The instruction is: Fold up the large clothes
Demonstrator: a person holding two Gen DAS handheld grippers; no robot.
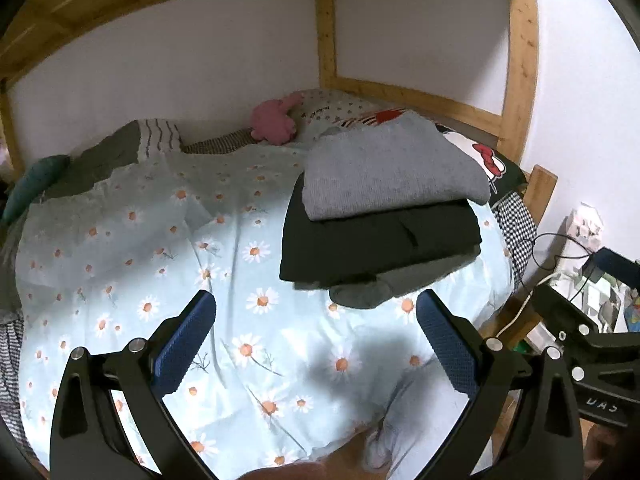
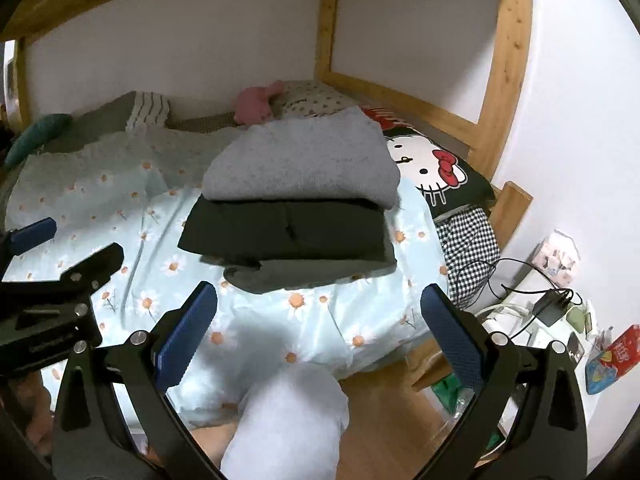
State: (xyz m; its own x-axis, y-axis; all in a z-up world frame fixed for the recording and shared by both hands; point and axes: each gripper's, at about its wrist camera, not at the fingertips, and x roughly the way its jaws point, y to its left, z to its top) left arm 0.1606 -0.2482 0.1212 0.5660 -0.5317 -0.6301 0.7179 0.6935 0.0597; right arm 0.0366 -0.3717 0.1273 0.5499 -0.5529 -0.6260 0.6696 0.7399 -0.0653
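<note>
Resting on the bed: three folded garments, both grippers empty

Stack of folded clothes lies on the daisy-print duvet (image 1: 224,240), toward the right side of the bed, near the pillows. Top layer: grey knit sweater (image 1: 394,168), folded. Middle layer: black garment (image 1: 376,244), folded, wider than the sweater and showing past it on the near and left edges. Bottom layer: dark grey garment (image 1: 372,292), only its near edge showing beneath the black one.

Left gripper (image 1: 316,340): jaws spread wide, nothing between the blue pads, hovering over bare duvet just short of the stack. Right gripper (image 2: 320,336): jaws likewise spread wide and empty, pointed at the near edge of the stack, apart from it.

Other items: Hello Kitty pillow (image 2: 432,168) just beside and behind the stack; pink plush toy (image 1: 276,120) at the far wall; black-and-white checked fabric (image 2: 470,248) at the right edge of the bed; wooden bed frame (image 1: 520,60); power adapter (image 2: 554,308) with cables on a surface to the right
</note>
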